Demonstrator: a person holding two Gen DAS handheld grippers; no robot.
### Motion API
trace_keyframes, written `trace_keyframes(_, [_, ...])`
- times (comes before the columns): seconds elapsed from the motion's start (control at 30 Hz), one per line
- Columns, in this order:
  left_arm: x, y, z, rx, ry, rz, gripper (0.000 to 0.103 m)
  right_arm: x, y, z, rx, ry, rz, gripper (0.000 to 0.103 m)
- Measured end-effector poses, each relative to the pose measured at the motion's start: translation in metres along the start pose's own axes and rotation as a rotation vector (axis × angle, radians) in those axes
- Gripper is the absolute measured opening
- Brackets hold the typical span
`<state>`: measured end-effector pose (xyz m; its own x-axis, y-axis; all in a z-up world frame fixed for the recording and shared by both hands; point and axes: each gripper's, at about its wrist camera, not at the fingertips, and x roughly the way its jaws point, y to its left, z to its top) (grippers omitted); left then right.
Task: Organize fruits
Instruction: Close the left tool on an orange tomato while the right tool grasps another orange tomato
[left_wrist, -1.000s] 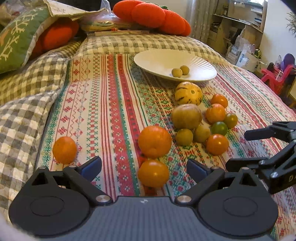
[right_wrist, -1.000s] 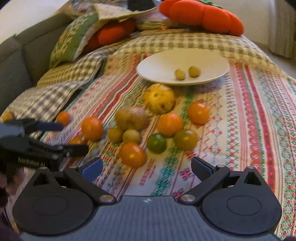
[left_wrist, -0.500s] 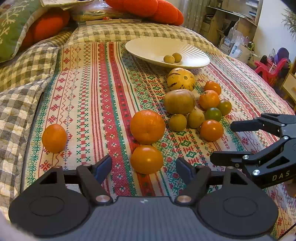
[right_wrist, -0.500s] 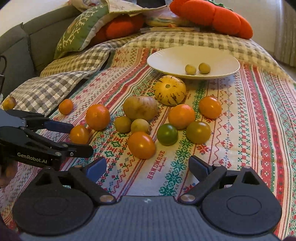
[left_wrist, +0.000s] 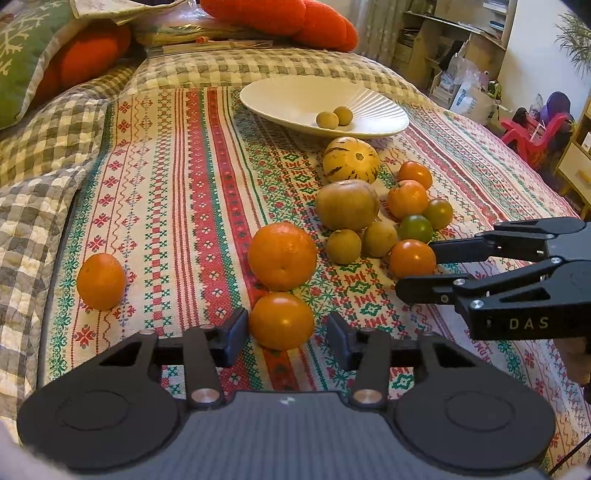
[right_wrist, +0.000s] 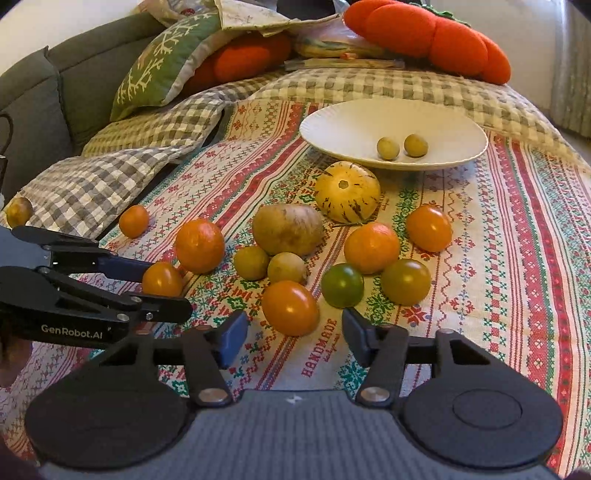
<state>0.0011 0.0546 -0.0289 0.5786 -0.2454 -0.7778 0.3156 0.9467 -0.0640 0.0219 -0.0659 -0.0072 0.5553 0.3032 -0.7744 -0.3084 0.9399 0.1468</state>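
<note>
Left gripper (left_wrist: 282, 330) wide open, orange tomato (left_wrist: 281, 320) sits between its fingers, pads not touching. Right gripper (right_wrist: 291, 332) also spread wide, holding nothing, another orange tomato (right_wrist: 290, 306) just ahead between fingertips. White plate (right_wrist: 436, 110) far ahead, two small fruits inside.

In the left wrist view the right gripper (left_wrist: 415, 267) runs off the right edge, and its upper finger hides part of the orange tomato (left_wrist: 412, 258) behind it. In the right wrist view the left gripper (right_wrist: 166, 288) is cut off at the left edge, its fingers (right_wrist: 125, 266) covering the near side of a small orange tomato (right_wrist: 162, 279), so contact cannot be told. The shelves (left_wrist: 458, 40) at the far right are too cluttered and small to make out.
</note>
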Motion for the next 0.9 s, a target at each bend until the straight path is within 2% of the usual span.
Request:
trace_keyframes(0.2, [0.0003, 0.0003, 0.0014, 0.005, 0.004, 0.011, 0.021, 0.0007, 0.0011, 0.0007, -0.006, 0.003, 0.014, 0.038])
trace_keyframes(0.33, [0.0003, 0.0015, 0.0013, 0.000, 0.003, 0.009, 0.020, 0.0007, 0.0003, 0.0017, -0.001, -0.001, 0.019, 0.032])
trace_keyframes(0.9, [-0.0004, -0.0013, 0.0007, 0.022, 0.010, -0.013, 0.020, 0.0008, 0.0008, 0.0047, -0.017, -0.014, 0.018, 0.029])
